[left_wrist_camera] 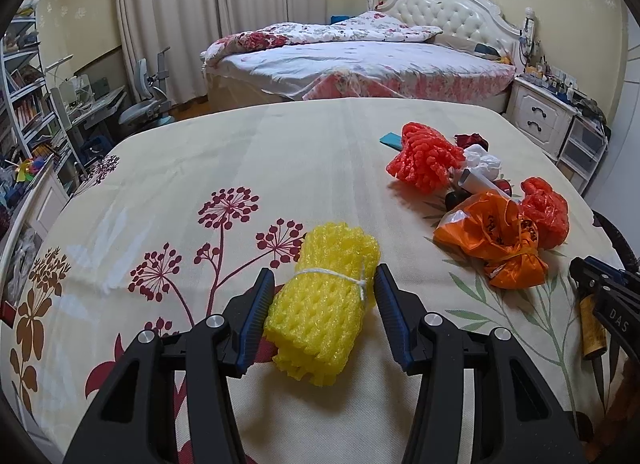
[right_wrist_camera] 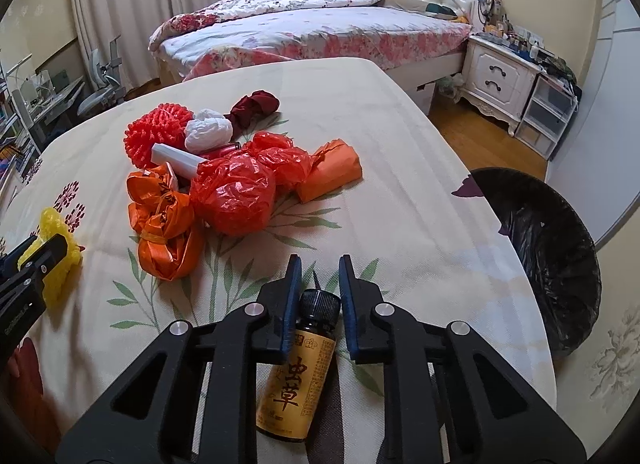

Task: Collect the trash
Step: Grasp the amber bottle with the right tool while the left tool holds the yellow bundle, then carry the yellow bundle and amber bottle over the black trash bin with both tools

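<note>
The left gripper (left_wrist_camera: 325, 306) has its jaws open around a yellow foam net bundle (left_wrist_camera: 326, 304) lying on the counter (left_wrist_camera: 280, 151); close squarely across the string-tied middle. The right gripper (right_wrist_camera: 320, 300) straddles a small brown bottle (right_wrist_camera: 298, 368), jaws open with gaps on both sides. Right of those jaws, past the counter edge, a black-lined trash bin (right_wrist_camera: 556, 264) waits; the path there looks clear.

Bare tablecloth (right_wrist_camera: 400, 151) lies right of the trash pile (right_wrist_camera: 224, 175), toward the bin (right_wrist_camera: 560, 264).
</note>
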Available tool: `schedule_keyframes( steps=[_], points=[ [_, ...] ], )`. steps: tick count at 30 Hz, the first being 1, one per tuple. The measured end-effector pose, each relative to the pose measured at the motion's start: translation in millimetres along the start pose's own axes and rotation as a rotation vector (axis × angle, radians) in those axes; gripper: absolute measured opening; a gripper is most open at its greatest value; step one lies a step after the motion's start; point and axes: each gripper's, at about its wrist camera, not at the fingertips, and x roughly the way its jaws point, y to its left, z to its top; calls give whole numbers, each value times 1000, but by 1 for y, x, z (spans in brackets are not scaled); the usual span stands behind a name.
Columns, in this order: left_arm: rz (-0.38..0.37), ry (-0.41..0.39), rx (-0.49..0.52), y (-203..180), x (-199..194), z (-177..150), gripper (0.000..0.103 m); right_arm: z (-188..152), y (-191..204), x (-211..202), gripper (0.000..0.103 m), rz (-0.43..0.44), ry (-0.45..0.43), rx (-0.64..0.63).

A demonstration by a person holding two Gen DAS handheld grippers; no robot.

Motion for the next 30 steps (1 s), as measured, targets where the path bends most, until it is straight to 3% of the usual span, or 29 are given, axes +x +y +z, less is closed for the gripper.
schedule_keyframes(
  steps=[12,21,22,23,24,30],
  points=[
    [-57,-53,14,-24,-22,7,51,-5,-21,-20,18,12,-50,27],
    [-155,-108,76,-80,-35,17,50,4,-58,-39,18,-51,-119,74],
    [-169,-114,87,-88,-35,19,50,5,-66,-41,17,-62,-127,82],
    [-184,-119,97,-96,-35,21,50,6,-71,-42,4,-70,-130,87],
    [-199,-124,106,-103,-34,23,50,7,-80,-44,1,-76,-136,97],
    [-279,-148,163,-155,-29,32,50,11,-124,-38,1,-126,-138,162]
  ],
)
